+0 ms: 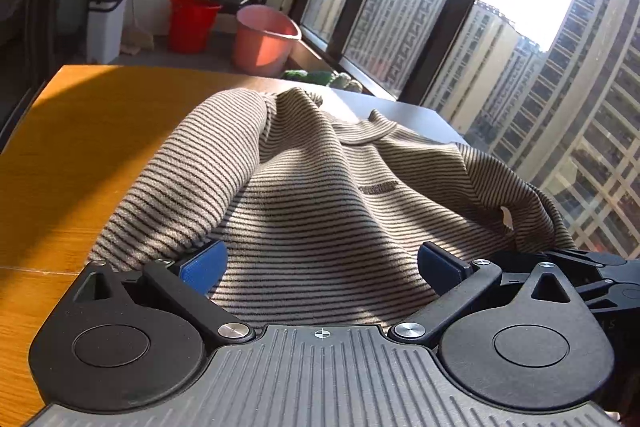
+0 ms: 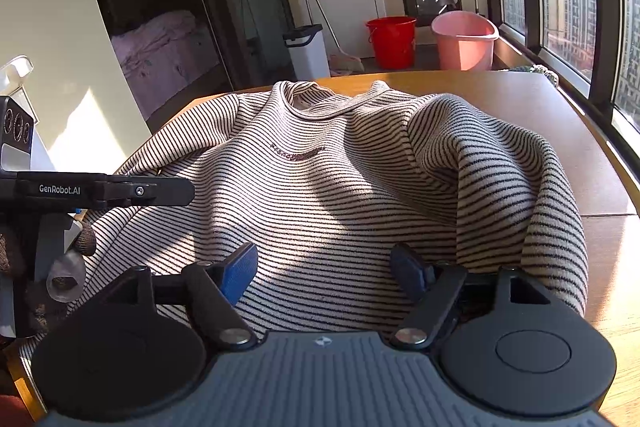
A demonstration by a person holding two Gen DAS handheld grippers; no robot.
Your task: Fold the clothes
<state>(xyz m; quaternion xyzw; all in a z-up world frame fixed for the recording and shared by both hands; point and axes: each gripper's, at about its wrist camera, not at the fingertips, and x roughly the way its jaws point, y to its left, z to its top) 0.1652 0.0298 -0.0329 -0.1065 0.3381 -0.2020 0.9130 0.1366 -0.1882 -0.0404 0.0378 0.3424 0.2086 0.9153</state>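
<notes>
The striped sweater (image 2: 320, 187) lies front-up on the wooden table (image 2: 520, 99), its hem just ahead of both tongs. The right gripper (image 2: 324, 271) stands spread over the hem, pinching nothing; a sleeve (image 2: 500, 167) is folded in over the body to its right. The left gripper (image 1: 320, 267) is also spread, cloth between its pads but not pressed. To fold well, I judge both should pinch the hem evenly and lift together toward the collar (image 2: 332, 103).

light: hard sun from windows (image 1: 500, 7) | shadows: deep, sharp-edged | sky: blown out | edges: fisheye-bent | focus: sharp
</notes>
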